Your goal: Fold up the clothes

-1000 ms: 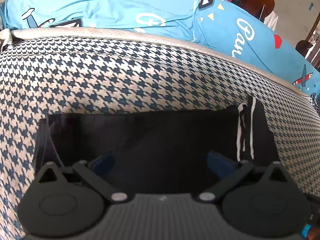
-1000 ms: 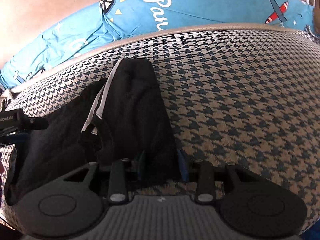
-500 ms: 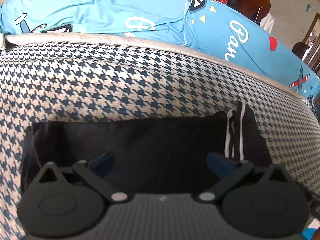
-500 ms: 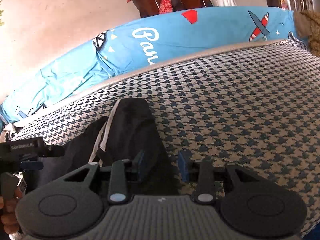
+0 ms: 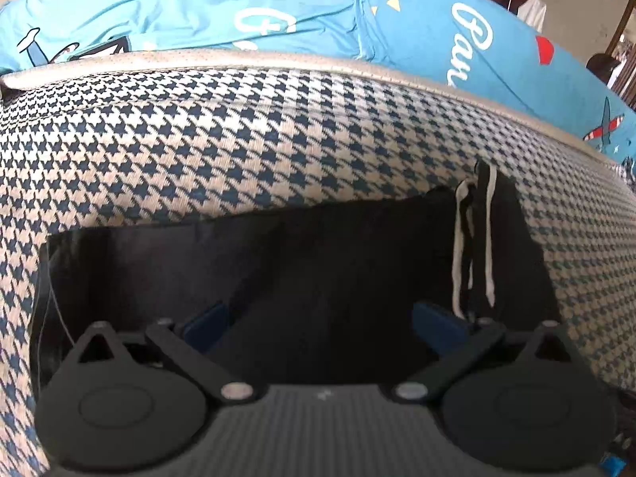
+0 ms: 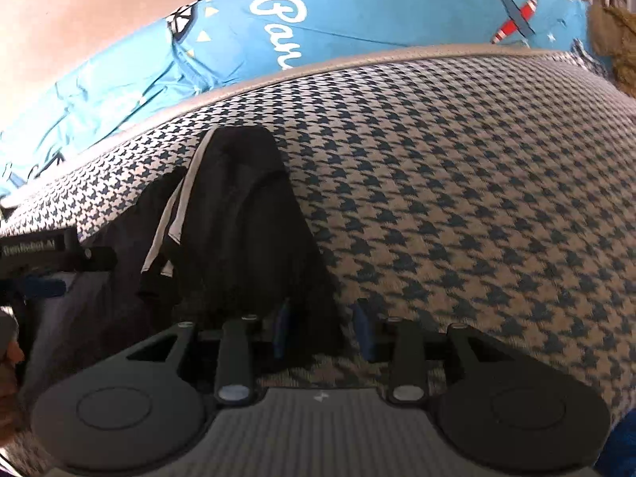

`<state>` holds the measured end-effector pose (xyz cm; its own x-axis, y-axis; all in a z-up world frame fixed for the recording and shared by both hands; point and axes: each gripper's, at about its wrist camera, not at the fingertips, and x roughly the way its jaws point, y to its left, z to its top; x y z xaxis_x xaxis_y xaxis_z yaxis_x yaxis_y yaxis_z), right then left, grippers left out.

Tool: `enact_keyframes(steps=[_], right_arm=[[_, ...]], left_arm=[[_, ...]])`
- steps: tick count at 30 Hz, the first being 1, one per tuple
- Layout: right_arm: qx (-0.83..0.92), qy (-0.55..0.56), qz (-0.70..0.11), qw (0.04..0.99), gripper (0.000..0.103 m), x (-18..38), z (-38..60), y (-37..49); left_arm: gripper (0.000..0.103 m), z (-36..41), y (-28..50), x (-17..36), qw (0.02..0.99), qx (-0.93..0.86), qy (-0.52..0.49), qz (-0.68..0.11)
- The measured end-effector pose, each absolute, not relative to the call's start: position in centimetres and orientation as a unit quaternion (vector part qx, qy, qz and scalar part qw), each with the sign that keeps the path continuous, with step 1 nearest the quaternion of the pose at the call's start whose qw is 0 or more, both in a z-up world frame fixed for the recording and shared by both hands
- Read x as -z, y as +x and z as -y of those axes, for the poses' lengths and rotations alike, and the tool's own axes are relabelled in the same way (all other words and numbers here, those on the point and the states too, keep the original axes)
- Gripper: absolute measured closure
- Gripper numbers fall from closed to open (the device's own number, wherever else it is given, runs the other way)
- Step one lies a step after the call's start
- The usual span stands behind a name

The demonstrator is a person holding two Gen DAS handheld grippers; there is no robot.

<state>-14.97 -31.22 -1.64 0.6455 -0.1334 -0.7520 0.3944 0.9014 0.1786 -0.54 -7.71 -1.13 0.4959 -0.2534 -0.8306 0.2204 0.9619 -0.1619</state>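
A black garment (image 5: 318, 262) with white stripes (image 5: 459, 246) lies flat on the houndstooth surface (image 5: 238, 147). My left gripper (image 5: 320, 316) hovers over its near edge, blue fingers (image 5: 206, 318) spread wide and open with nothing held. In the right wrist view the same black garment (image 6: 238, 214) has its striped end bunched up. My right gripper (image 6: 322, 332) sits at the garment's right edge, open by a narrow gap, with the cloth's edge by its left finger (image 6: 282, 330). The left gripper's body (image 6: 39, 254) shows at the far left of that view.
A bright blue printed sheet (image 5: 417, 28) runs along the far side behind a pale piped edge (image 5: 238, 61). Bare houndstooth cloth (image 6: 477, 198) spreads to the right of the garment. Part of a hand (image 6: 8, 353) shows at the left border. Dark furniture stands beyond the sheet.
The right gripper tilted up half a second ago and has dropped back low at the garment's right edge. The left gripper drifted slightly and stays wide open.
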Motion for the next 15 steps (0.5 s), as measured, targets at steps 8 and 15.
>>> enact_keyframes(steps=[8, 15], right_arm=[[0.15, 0.216, -0.393, 0.881, 0.014, 0.8, 30.0, -17.1], [0.127, 0.209, -0.411, 0.878, 0.001, 0.9, 27.5, -18.0]], left_arm=[[0.0, 7.8, -2.3, 0.7, 0.87, 0.13, 0.039, -0.474], [0.0, 6.9, -3.6, 0.1, 0.868, 0.142, 0.043, -0.473]])
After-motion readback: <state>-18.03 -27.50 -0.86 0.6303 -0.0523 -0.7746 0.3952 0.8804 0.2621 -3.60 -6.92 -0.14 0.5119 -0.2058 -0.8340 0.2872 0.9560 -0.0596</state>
